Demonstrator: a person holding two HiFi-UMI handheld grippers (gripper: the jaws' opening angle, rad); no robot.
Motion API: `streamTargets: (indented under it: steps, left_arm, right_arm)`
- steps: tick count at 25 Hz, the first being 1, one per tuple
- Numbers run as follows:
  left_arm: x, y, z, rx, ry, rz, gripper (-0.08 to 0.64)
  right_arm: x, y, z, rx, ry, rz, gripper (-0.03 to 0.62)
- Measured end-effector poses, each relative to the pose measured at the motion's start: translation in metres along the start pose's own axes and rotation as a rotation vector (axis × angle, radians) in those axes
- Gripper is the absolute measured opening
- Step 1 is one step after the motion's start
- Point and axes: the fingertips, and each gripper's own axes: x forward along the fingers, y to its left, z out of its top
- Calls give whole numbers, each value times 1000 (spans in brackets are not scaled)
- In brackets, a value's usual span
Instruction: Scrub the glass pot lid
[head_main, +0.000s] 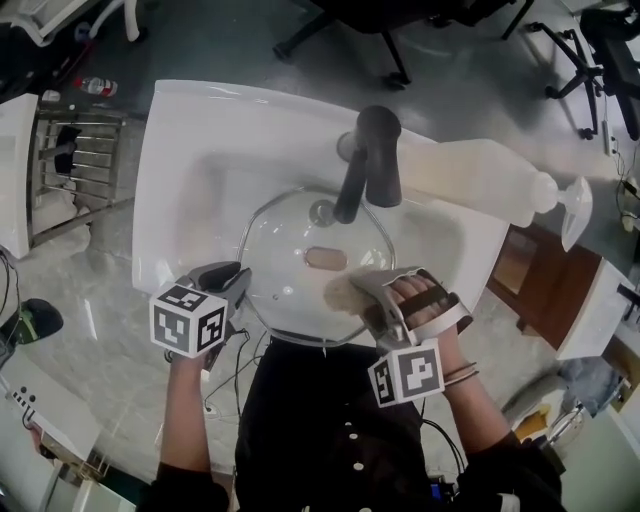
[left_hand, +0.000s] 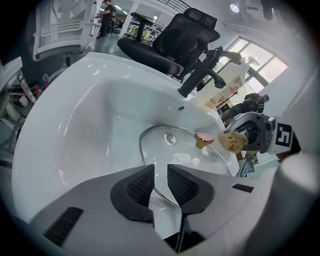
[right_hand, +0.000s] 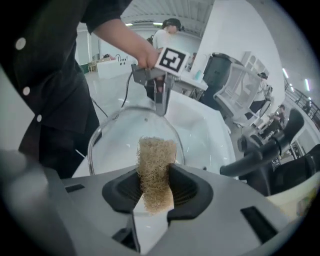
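Note:
The glass pot lid (head_main: 290, 270) with a copper knob (head_main: 325, 258) lies in the white sink (head_main: 200, 130), its near edge over the front rim. My left gripper (head_main: 240, 285) is shut on the lid's near-left rim, which runs between its pads (left_hand: 140, 186). My right gripper (head_main: 365, 295) is shut on a tan loofah scrubber (right_hand: 156, 170), whose frayed end sticks out past the jaws. The scrubber (head_main: 343, 293) hangs over the lid's near-right edge. In the left gripper view the scrubber (left_hand: 231, 140) looks lifted off the glass (left_hand: 170, 150).
A black faucet (head_main: 370, 160) reaches over the lid's far side. A large white pump bottle (head_main: 480, 180) lies on the sink's right rim. A metal rack (head_main: 75, 160) stands to the left, and office chairs (head_main: 350, 30) stand behind the sink.

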Motion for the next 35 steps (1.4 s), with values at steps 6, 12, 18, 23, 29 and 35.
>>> streamTargets:
  steps: [6,12,18,23,29,35]
  left_arm:
    - [1,16,2,-36,2,5,89]
    - [5,21,4,-46,38,-23,87]
    - [9,26,4,-107,115,-83,62]
    - [10,27,5,-106,145,-107,51]
    - [10,27,4,-98,161,-117,52]
    - [11,27,5,-91,158,-110,52]
  right_arm:
    - [19,9,68,-49,-99,-25,149]
    - [51,6,109,-70,-81,-57,150]
    - [84,4,133,-84,-50,-54,152]
    - [98,1,133,-134,-25,-65,150]
    - [96,7,132,-156,-53,-39,148]
    - [81,15,115,-148,-76,-25,147]
